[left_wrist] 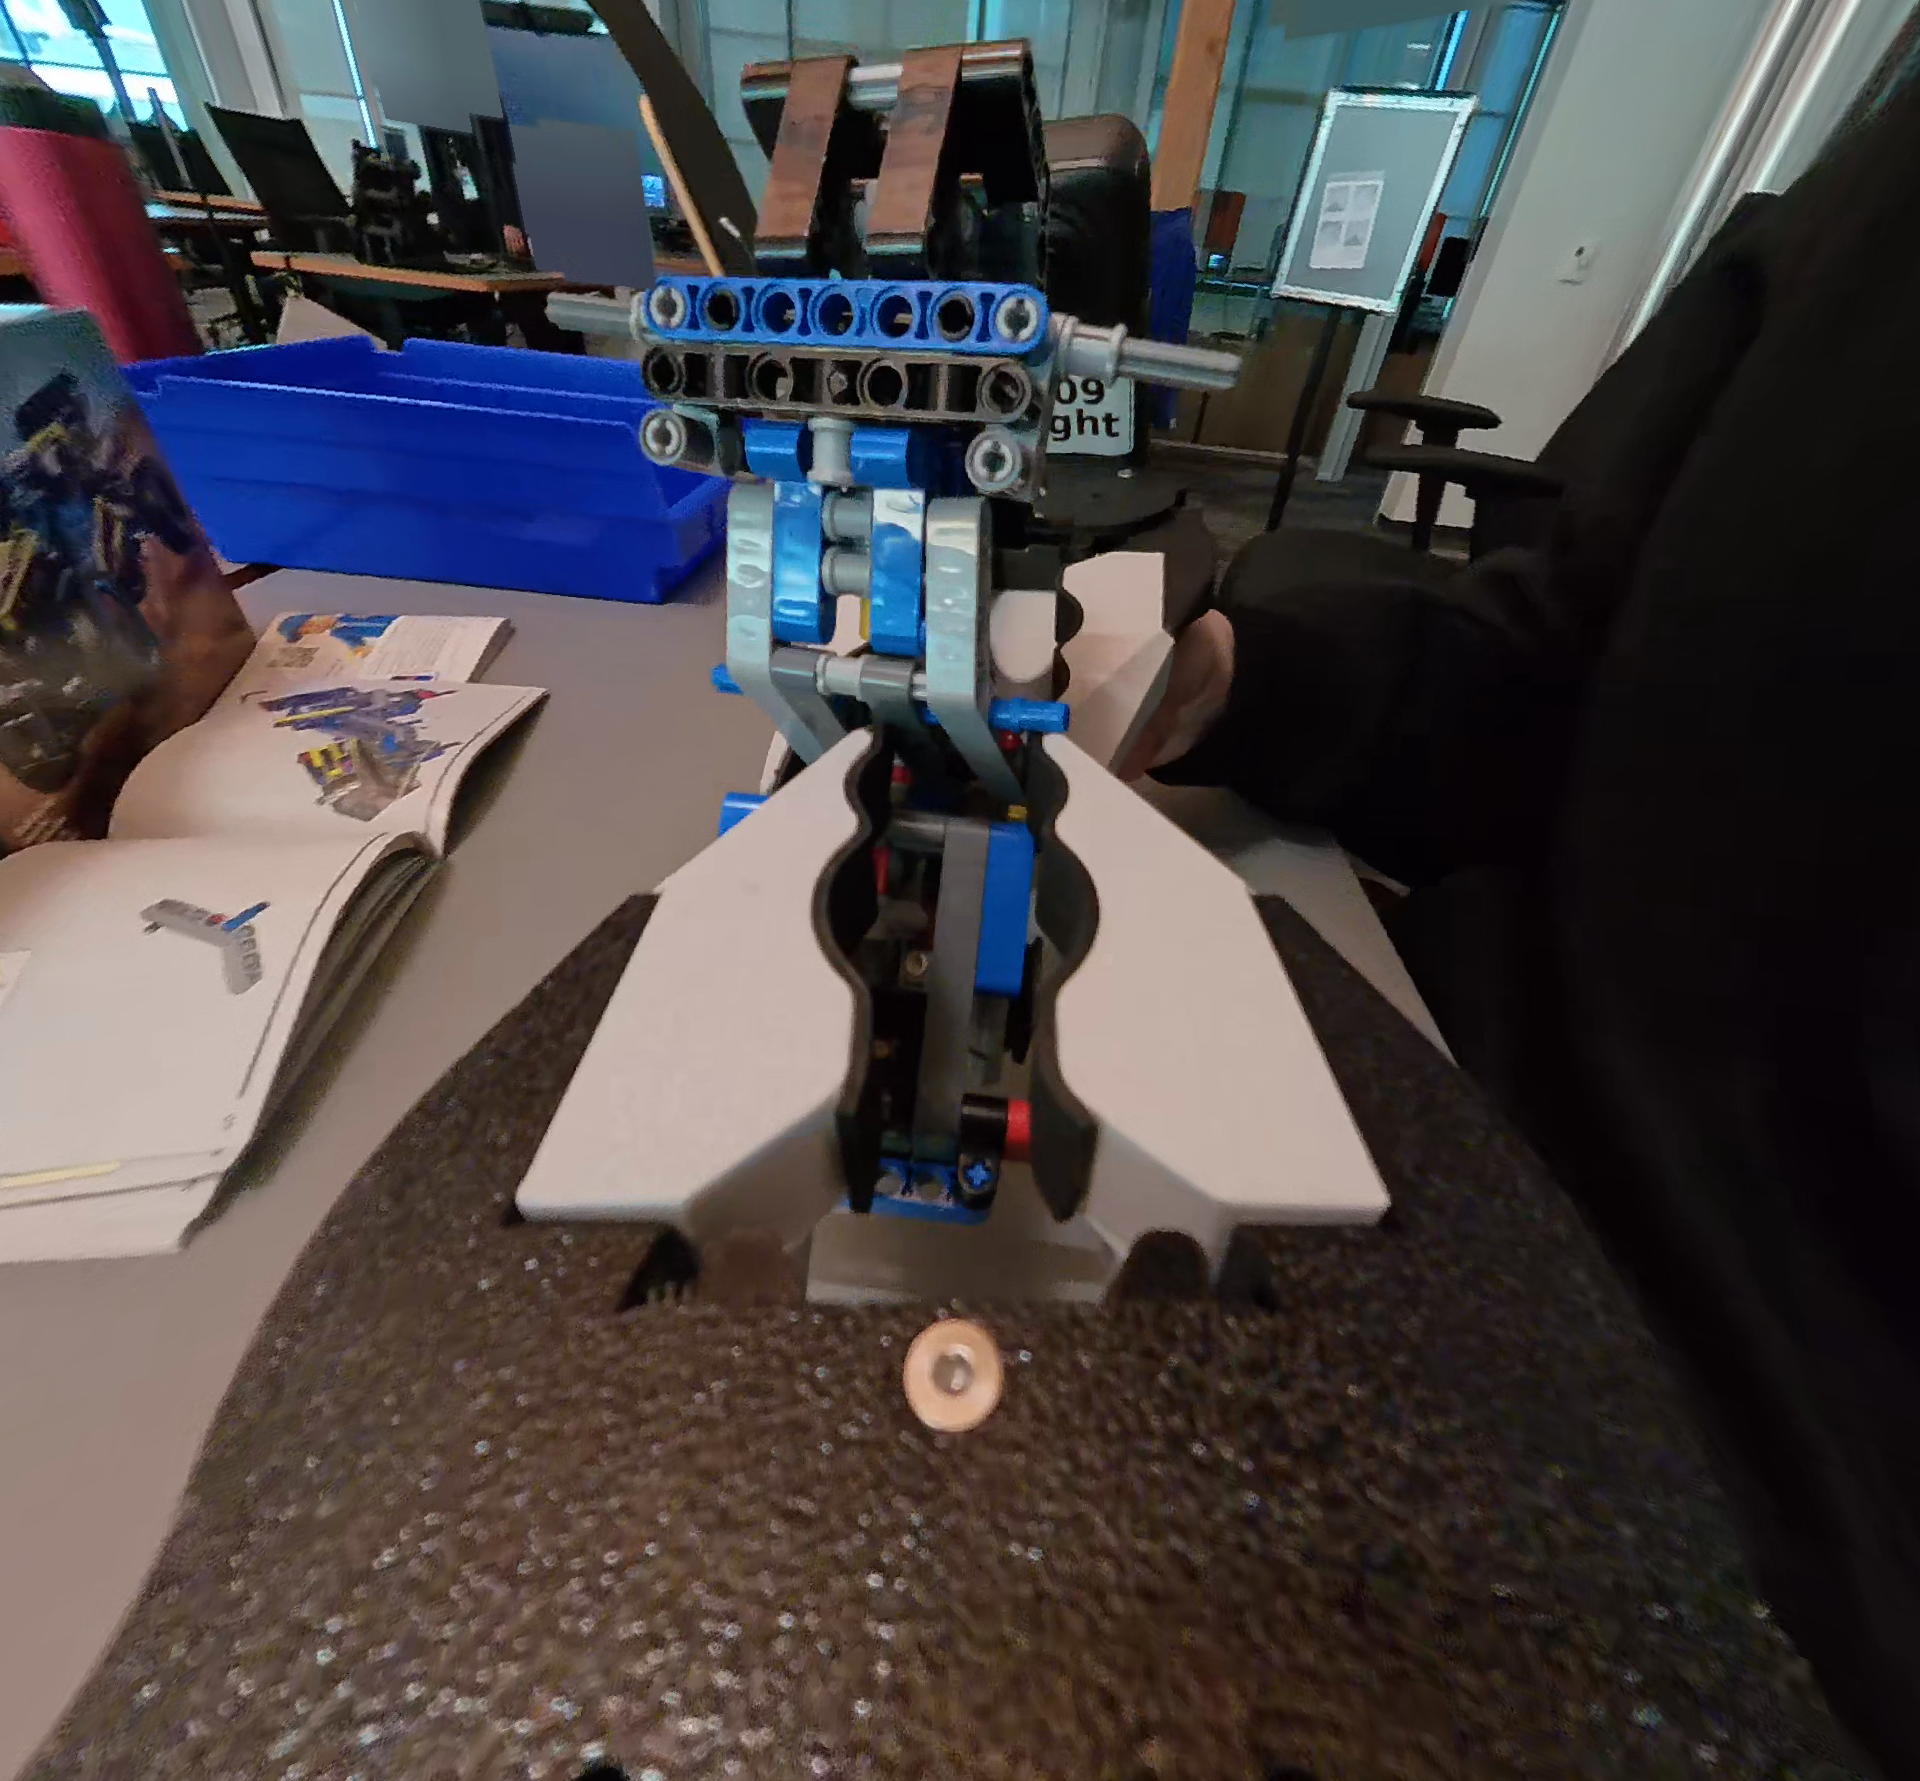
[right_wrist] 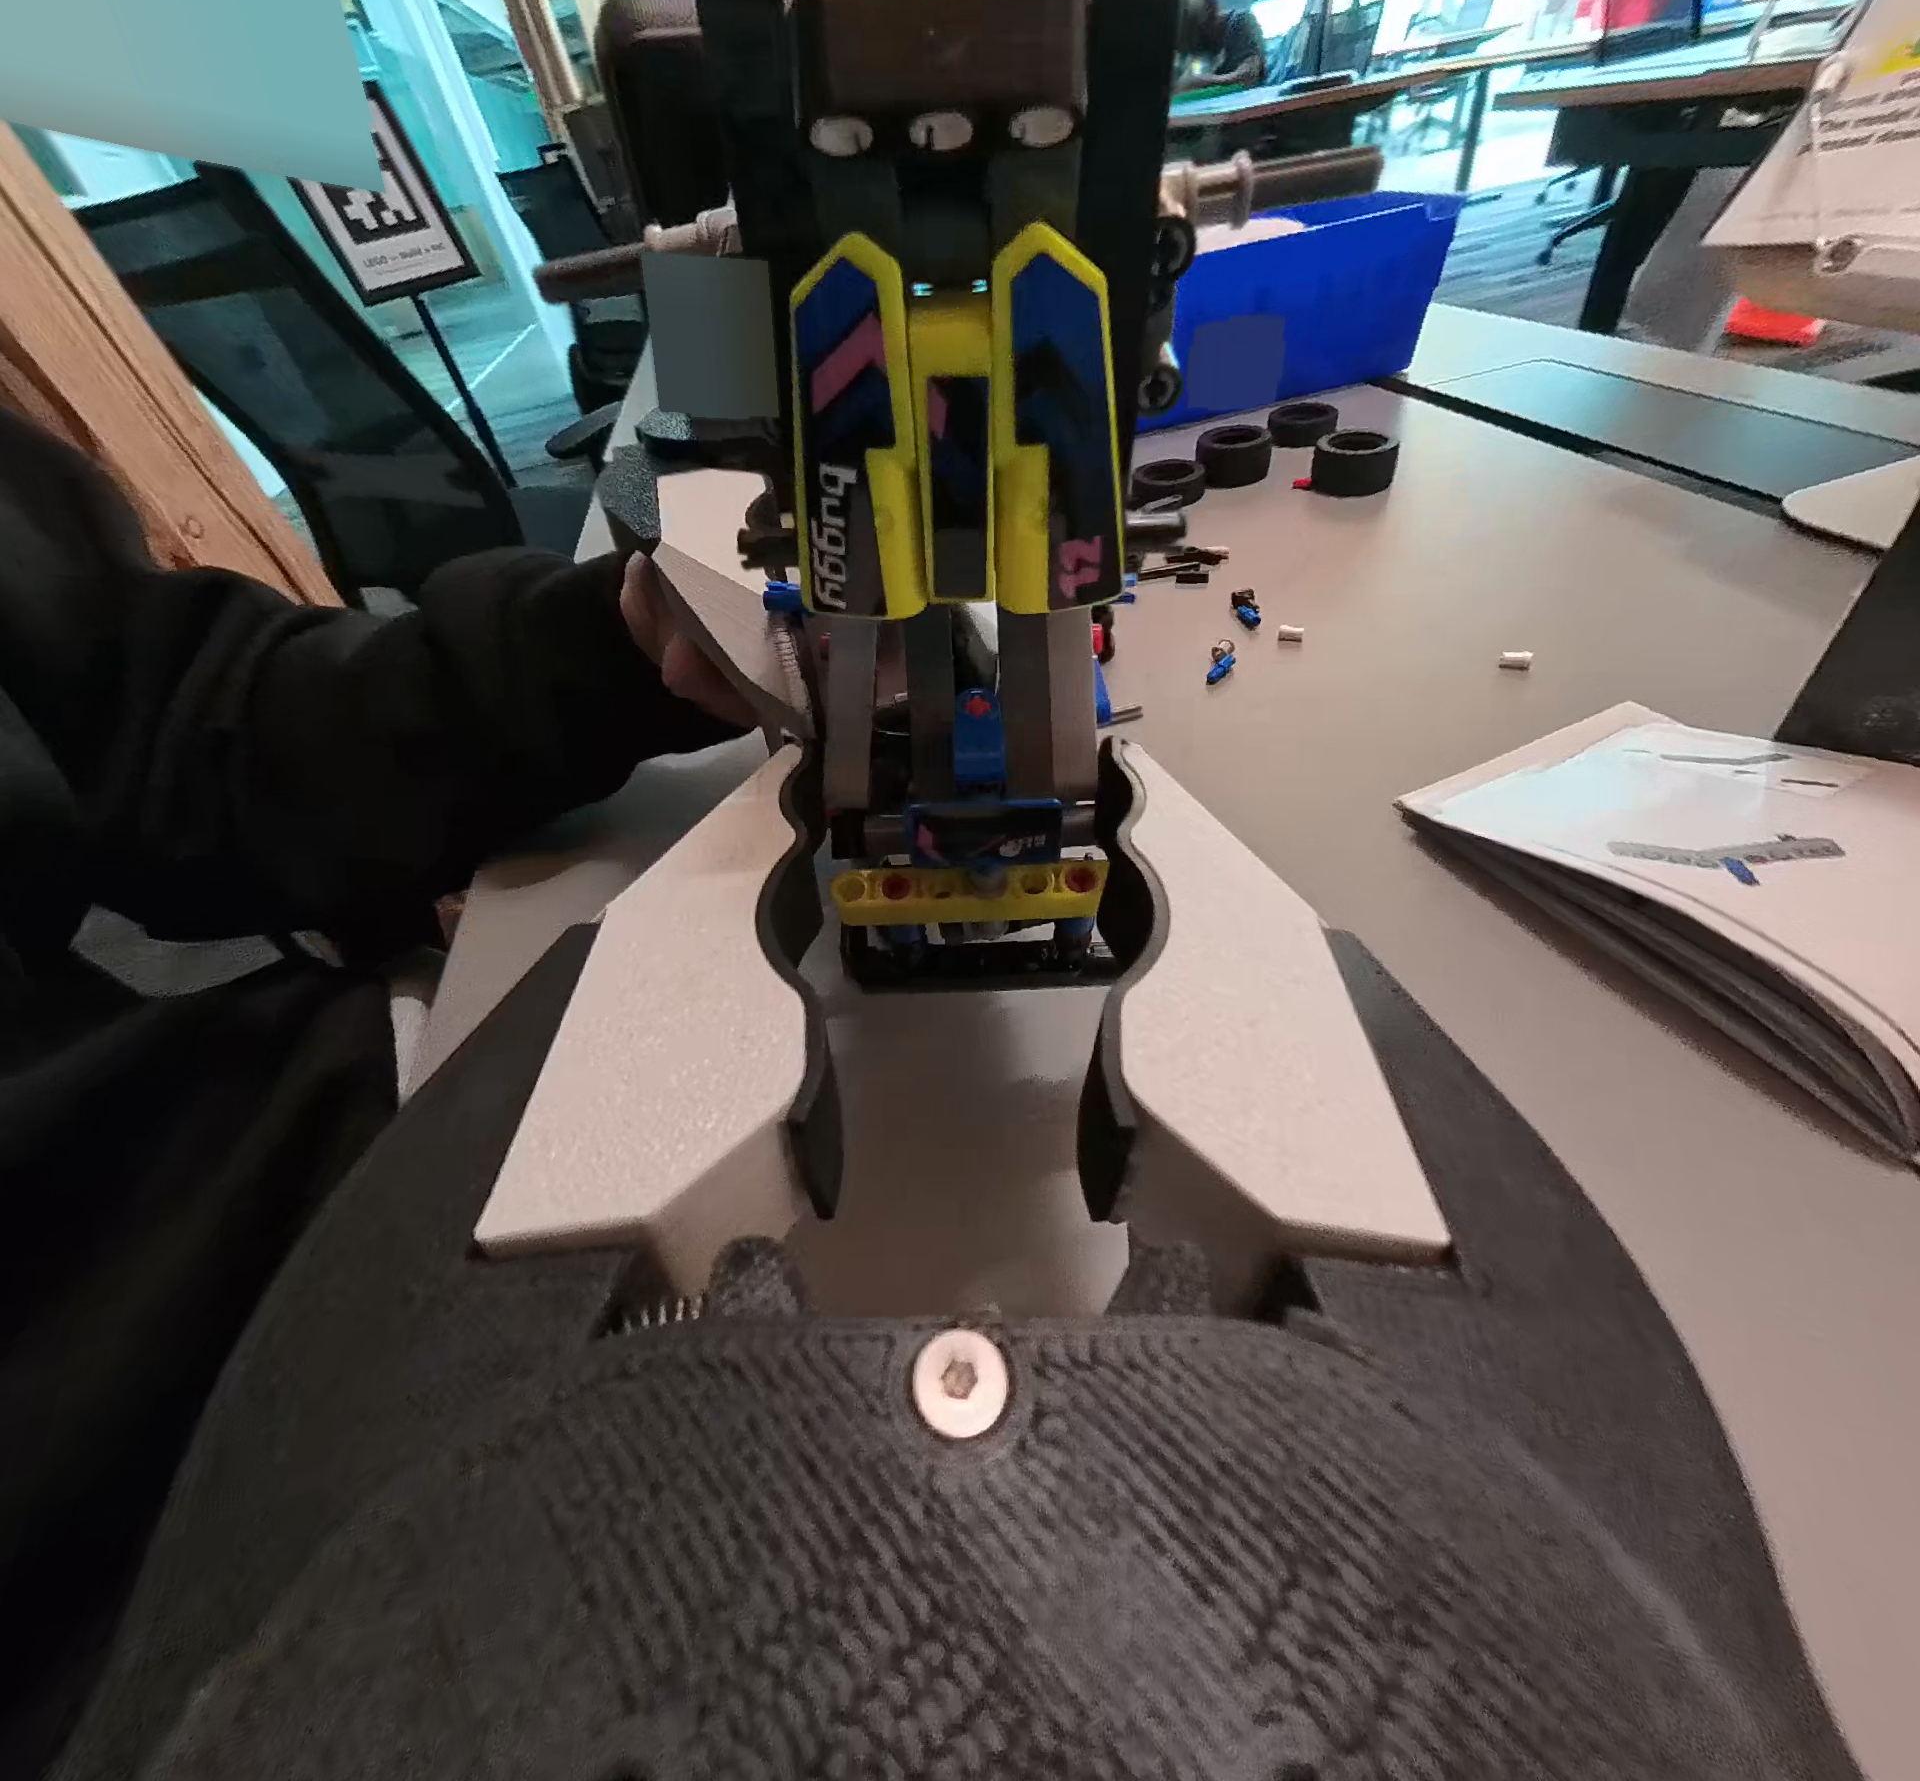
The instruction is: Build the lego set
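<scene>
Both grippers have the brick-built buggy up off the grey table. The left gripper is clamped on the blue-and-grey end of its chassis, pads tight against the sides. The right gripper grips the other end, jaws wider, pads against the frame by the yellow beam. Manual lies open left, blue bin behind, four loose tyres and small pins scattered beyond
</scene>
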